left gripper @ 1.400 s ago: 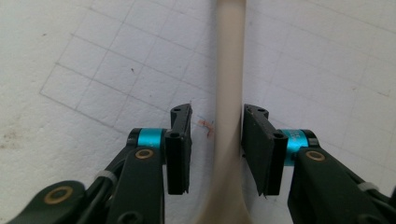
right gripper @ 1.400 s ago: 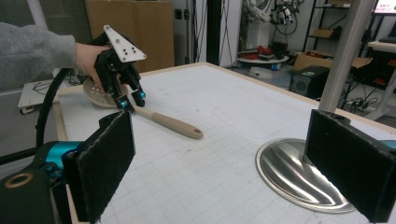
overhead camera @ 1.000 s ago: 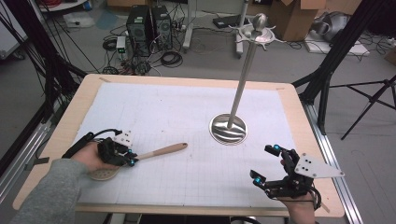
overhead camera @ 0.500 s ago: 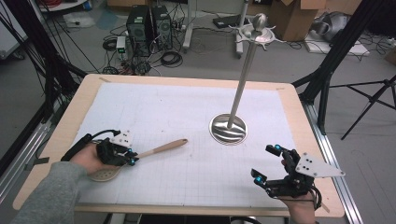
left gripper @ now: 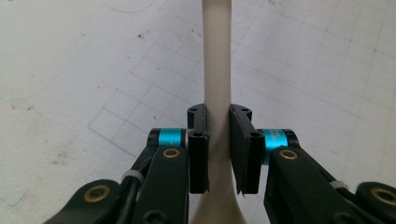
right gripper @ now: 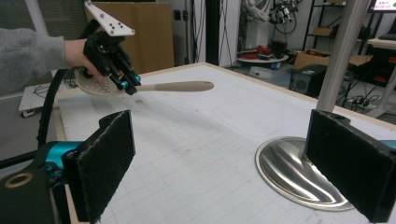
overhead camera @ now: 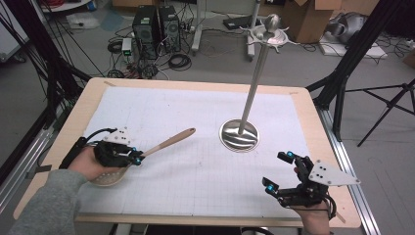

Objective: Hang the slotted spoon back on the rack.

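My left gripper (overhead camera: pixel 137 159) is shut on the neck of a wooden slotted spoon (overhead camera: pixel 171 140) at the table's left front. The spoon is off the mat, its handle pointing right and away, its round bowl (overhead camera: pixel 105 176) under the hand. In the left gripper view the pale handle (left gripper: pixel 217 56) runs straight out between the two pads (left gripper: pixel 198 140), which press on it. From the right gripper view, the spoon (right gripper: pixel 177 86) hangs level in the left gripper (right gripper: pixel 126 84). My right gripper (overhead camera: pixel 277 170) rests at the front right, jaws wide open with nothing between them (right gripper: pixel 224 158).
A metal stand rises from a round shiny base (overhead camera: pixel 240 136) right of the table's centre; its pole (overhead camera: pixel 254 78) carries hooks at the top (overhead camera: pixel 270 30). A white grid mat (overhead camera: pixel 195 112) covers the wooden table. Computers and cables lie on the floor beyond.
The left hand has lifted the spoon a little; the handle's tip now sits higher and farther from the mat. The right gripper has stayed where it was.
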`<state>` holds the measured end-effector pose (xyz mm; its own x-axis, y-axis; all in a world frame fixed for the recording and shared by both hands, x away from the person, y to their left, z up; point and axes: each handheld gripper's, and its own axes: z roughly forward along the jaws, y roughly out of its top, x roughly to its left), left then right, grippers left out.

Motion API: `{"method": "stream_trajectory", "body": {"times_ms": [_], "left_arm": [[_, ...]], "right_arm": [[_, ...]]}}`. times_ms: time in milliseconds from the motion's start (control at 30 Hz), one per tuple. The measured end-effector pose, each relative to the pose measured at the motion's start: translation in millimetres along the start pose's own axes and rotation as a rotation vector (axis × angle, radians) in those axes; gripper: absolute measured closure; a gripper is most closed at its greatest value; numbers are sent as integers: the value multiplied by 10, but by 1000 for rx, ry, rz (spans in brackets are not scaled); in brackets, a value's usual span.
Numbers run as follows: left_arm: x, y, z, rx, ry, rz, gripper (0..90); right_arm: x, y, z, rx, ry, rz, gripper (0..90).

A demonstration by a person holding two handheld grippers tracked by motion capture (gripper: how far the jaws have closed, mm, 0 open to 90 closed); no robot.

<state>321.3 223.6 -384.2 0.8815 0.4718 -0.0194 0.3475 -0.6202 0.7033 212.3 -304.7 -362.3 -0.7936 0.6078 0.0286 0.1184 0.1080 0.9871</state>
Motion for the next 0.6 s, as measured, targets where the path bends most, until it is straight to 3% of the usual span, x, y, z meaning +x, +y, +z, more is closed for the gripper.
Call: {"method": "stream_trajectory", "body": {"times_ms": [333,600], "left_arm": [[-43,210,-98,-54,33,1,779],[-65,352,-132,-98,18,-13,779]], "right_arm": [[-3,17,-18,-14,5,-8,74],[-16,20,-50,-27,5,-3,74]]}}
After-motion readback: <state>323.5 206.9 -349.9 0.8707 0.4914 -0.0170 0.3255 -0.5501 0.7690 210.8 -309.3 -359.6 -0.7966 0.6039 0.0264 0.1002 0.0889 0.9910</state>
